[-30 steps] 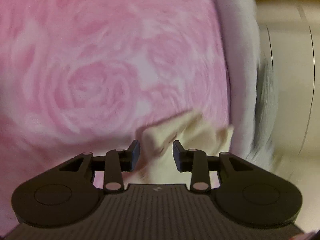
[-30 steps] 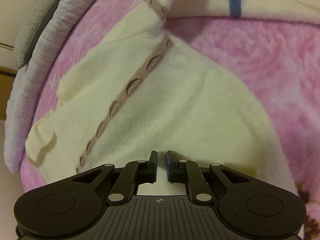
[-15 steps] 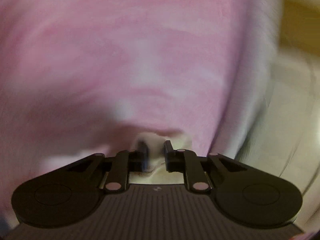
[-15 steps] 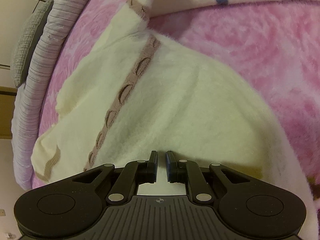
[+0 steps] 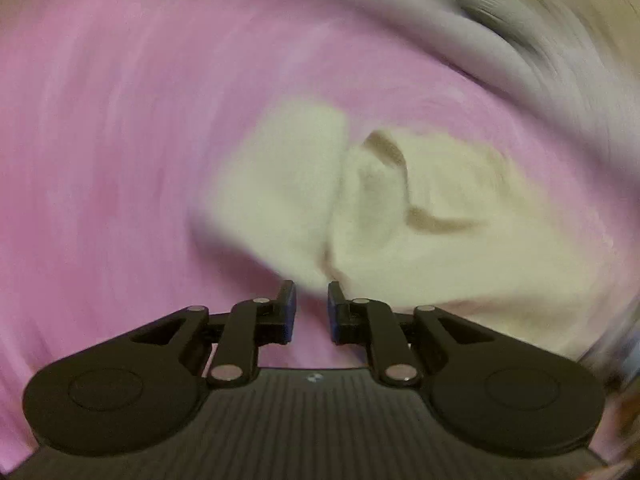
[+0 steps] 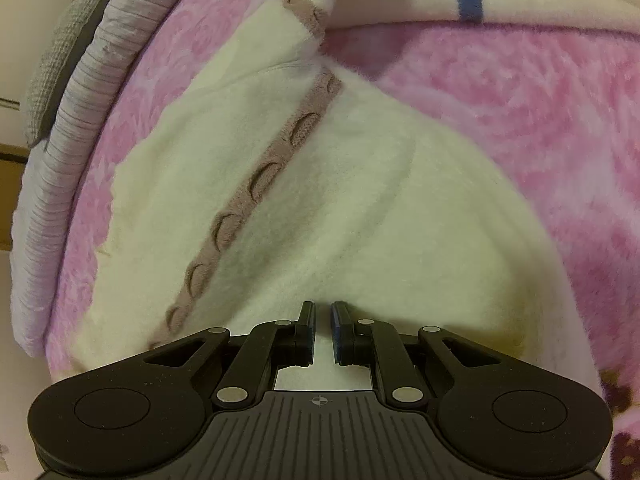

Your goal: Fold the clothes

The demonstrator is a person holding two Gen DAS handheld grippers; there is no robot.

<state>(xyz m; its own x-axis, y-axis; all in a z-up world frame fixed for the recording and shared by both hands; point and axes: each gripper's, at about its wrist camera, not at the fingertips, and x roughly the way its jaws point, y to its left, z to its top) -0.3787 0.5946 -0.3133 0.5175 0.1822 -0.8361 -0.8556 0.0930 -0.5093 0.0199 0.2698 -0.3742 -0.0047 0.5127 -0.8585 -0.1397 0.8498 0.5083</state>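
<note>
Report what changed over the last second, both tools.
The left tool had closed on a corner of the cream garment. Now its jaws are opening with nothing between them, and the garment lies just ahead on the pink blanket; that view is motion-blurred. The right tool stayed shut on the garment's near edge, barely moving.

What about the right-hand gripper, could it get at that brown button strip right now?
Probably not at once. The right gripper is shut on the cream garment, so it would have to let go first. Otherwise the button strip lies uncovered, ahead and to its left.
</note>
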